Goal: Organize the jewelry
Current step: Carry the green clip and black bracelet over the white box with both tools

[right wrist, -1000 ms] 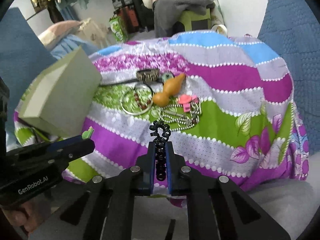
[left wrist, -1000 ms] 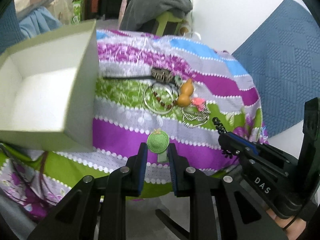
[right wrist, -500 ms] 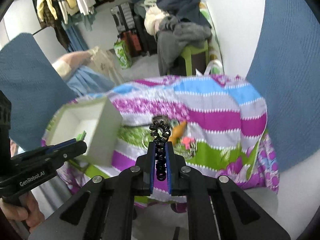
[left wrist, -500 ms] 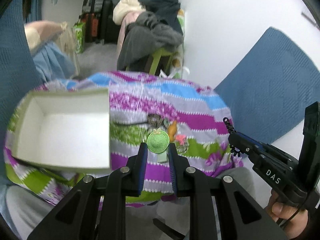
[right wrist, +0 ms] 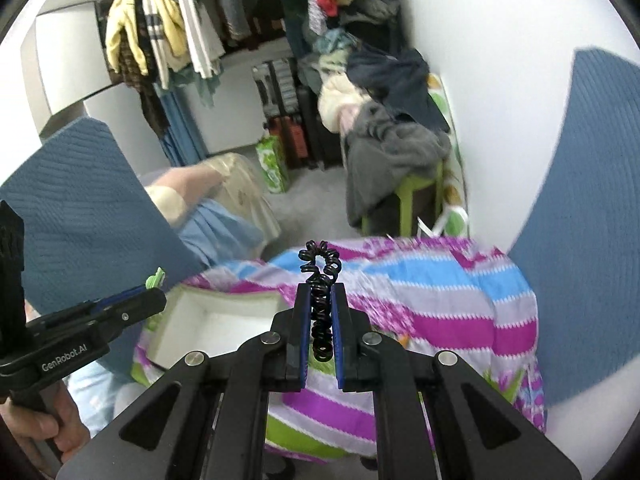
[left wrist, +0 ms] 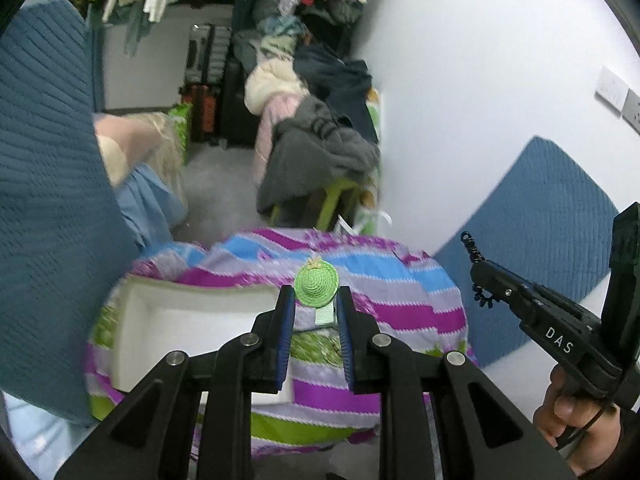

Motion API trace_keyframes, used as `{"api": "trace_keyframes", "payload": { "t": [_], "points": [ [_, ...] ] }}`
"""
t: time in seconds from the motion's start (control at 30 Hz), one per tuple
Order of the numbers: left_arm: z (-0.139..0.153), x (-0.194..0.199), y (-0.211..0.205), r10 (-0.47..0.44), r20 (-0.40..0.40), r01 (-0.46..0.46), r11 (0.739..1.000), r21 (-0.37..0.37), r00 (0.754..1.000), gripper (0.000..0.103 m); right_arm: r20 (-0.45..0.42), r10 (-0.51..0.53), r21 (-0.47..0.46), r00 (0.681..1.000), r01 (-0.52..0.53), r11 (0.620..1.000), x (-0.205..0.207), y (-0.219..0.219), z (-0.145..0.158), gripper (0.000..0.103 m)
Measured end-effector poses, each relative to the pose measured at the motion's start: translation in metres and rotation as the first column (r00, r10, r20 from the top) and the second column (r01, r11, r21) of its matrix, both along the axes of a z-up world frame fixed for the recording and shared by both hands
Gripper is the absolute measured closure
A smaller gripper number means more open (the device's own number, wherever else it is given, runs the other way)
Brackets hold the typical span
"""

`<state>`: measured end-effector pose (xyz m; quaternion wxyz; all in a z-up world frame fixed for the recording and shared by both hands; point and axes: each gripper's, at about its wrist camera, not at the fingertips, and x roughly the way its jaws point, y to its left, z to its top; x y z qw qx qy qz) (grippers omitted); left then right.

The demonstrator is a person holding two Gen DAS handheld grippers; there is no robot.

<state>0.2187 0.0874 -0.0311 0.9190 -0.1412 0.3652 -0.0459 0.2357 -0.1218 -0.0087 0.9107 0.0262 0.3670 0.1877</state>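
Listing by view. Left wrist view: left gripper (left wrist: 316, 308) with its jaws a narrow way apart, clamped on a green hair clip (left wrist: 317, 285). The clip has a round woven top shaped like a small straw hat, and a pale green ribbon tab hanging below between the blue ribbed pads. Only this view shows the clip face-on; the right wrist view gives just a green sliver (right wrist: 155, 278) at the tip of the left gripper (right wrist: 154, 294), seen side-on at lower left with a hand on its handle.

Right wrist view: right gripper (right wrist: 320, 300) with its jaws nearly together, pinching a black coiled hair tie (right wrist: 321, 280). The tie is glossy spiral cord, looped above the tips and trailing down between the pads. The left view shows this right gripper (left wrist: 476, 268) side-on at right, with the coil poking out above and below its tip and a hand (left wrist: 572, 420) around the grip.

Container: open box (left wrist: 188, 332), square, with grey-green outer walls and a white inside. It sits on a striped cloth (left wrist: 400, 312) of purple, blue, grey and green bands with white dotted trim. What can be seen of the inside (right wrist: 224, 332) holds nothing; the grippers cover part of it in both views.

Both held items are in the air above the cloth, with the box below and left of them.

Background: blue quilted panels (left wrist: 532, 248), hanging clothes (right wrist: 168, 40) and a heap of garments on a green stool (right wrist: 400, 136).
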Motion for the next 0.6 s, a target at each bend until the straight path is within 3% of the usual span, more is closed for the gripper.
{"api": "trace_keyframes", "payload": {
  "t": [0.27, 0.6],
  "points": [
    [0.000, -0.007, 0.060, 0.073, 0.002, -0.073, 0.997, 0.016, 0.997, 0.083, 0.009, 0.057, 0.005, 0.998, -0.057, 0.998, 0.016, 0.060, 0.000, 0.096],
    [-0.068, 0.000, 0.120, 0.111, -0.118, -0.111, 0.994, 0.011, 0.987, 0.083, -0.088, 0.059, -0.028, 0.994, -0.061, 0.998, 0.024, 0.112, -0.063, 0.096]
  ]
}}
